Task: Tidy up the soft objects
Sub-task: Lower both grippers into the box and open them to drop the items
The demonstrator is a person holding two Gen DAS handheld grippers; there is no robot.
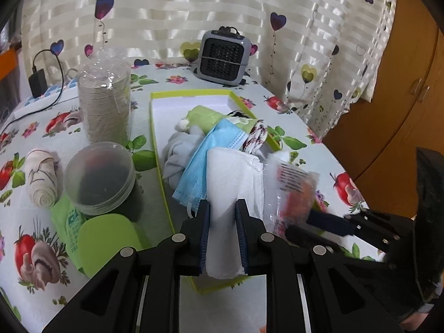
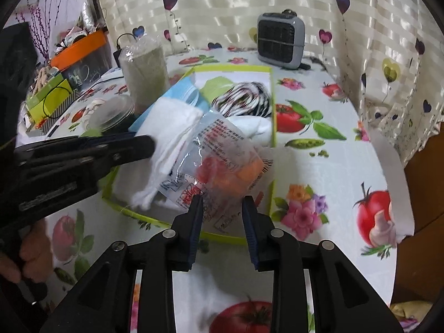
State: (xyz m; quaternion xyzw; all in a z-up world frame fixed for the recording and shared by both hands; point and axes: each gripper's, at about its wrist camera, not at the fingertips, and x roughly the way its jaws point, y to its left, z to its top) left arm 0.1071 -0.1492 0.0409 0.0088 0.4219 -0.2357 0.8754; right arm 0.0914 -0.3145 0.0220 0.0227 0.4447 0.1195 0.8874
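Worktop (image 1: pixel 319 149) under a fruit-print cloth carries everything, with a heart-print curtain (image 1: pixel 194 14) hanging along its far edge. Near the middle lies a shallow green-rimmed tray (image 1: pixel 156 127), its long sides running from the near edge toward the far one. Piled in it are a grey cloth (image 1: pixel 177 155), a green cloth (image 1: pixel 205 116), a blue mask (image 1: pixel 205 161), a striped roll (image 1: pixel 258 134) and a white cloth (image 1: pixel 236 172). A grey fan (image 1: pixel 223 55) stands beyond the tray's far end, close to the curtain. Left of the tray a wrapped cup stack (image 1: pixel 106 102) stands upright, with a lidded tub (image 1: pixel 101 177) nearer, and a rolled bandage (image 1: pixel 41 177) lies beside the tub toward the left edge. The left tool (image 1: pixel 223 208) is clamped on the white cloth, which stands up between its pads over the tray's near end. A clear packet (image 2: pixel 219 163) with orange contents lies over the tray's near right corner, partly on the white cloth. The right tool (image 2: pixel 222 204) has its jaws apart on either side of the packet's near edge; whether the pads touch it I cannot tell.
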